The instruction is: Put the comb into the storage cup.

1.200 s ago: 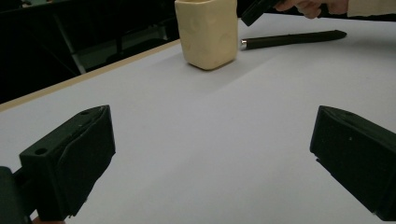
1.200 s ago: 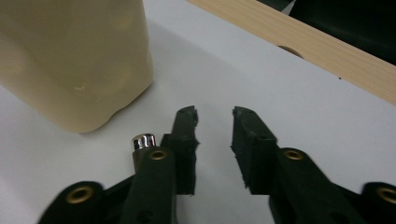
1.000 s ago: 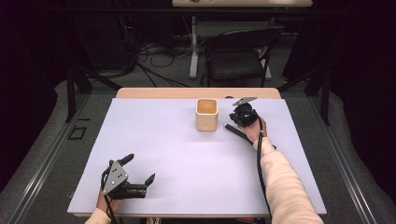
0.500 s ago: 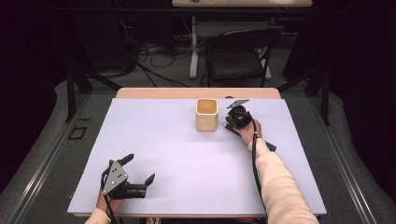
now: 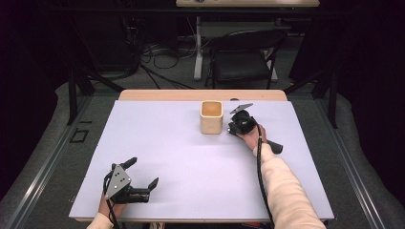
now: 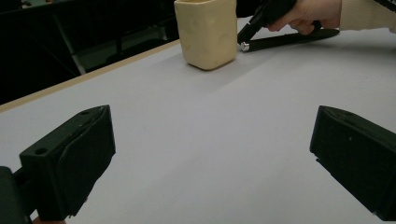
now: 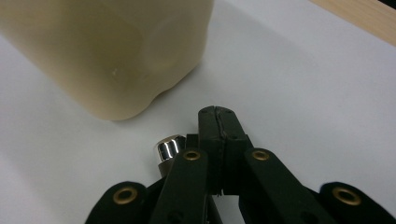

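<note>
A cream square cup (image 5: 211, 117) stands upright at the back middle of the white table (image 5: 181, 152). My right gripper (image 5: 231, 130) is just to the right of it, shut with nothing between the jaws. Its tips (image 7: 217, 114) point down at the table close to the base of the cup (image 7: 107, 56). A small shiny metal stud (image 7: 168, 148) shows beside the jaws; I cannot tell what it belongs to. My left gripper (image 5: 143, 171) rests open and empty near the front left edge. Its own view looks across the bare table between its jaws (image 6: 210, 121) to the cup (image 6: 208, 32) and the right gripper (image 6: 250, 37).
A wooden strip (image 5: 200, 95) runs along the table's far edge. Behind the table are a black chair (image 5: 243, 57) and cables on the floor (image 5: 157, 52). A black cable (image 5: 260, 162) trails along the right forearm.
The right gripper has edged a little left and down, closer to the cup. The left gripper has not moved.
</note>
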A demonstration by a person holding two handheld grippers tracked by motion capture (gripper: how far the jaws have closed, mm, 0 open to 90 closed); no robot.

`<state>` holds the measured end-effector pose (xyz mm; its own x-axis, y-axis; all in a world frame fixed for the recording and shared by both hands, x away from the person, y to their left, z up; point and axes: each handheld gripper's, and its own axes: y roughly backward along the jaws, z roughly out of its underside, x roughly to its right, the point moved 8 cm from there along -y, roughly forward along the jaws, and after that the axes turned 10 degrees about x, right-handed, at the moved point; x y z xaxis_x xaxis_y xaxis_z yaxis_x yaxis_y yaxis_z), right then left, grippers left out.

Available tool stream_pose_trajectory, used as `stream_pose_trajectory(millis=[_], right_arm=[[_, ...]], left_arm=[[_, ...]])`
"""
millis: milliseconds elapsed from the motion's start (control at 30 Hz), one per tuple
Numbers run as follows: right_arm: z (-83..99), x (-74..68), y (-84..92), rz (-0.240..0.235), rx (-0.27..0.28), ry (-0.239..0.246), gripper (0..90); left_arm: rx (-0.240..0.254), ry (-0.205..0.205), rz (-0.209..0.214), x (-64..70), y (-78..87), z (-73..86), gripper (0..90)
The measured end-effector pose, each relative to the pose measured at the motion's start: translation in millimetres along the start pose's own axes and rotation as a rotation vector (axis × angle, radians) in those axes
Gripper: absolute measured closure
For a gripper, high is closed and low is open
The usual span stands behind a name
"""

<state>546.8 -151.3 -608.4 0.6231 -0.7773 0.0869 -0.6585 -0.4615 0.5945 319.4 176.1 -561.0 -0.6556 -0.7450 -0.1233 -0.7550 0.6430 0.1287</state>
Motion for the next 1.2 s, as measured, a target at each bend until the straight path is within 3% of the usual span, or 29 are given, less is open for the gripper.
stream_pose_trajectory(millis=[500, 1200], right_arm=[[3.4, -19.3, 9.9, -0.054, -0.015, 0.014, 90.0], [11.6, -35.6, 21.5, -0.09, -0.036, 0.027, 90.0]], left_arm=[[0.0, -0.003, -0.005, 0.1, -0.3, -0.2, 0.1], [0.001, -0.002, -0.011, -0.9, -0.4, -0.2, 0.0]])
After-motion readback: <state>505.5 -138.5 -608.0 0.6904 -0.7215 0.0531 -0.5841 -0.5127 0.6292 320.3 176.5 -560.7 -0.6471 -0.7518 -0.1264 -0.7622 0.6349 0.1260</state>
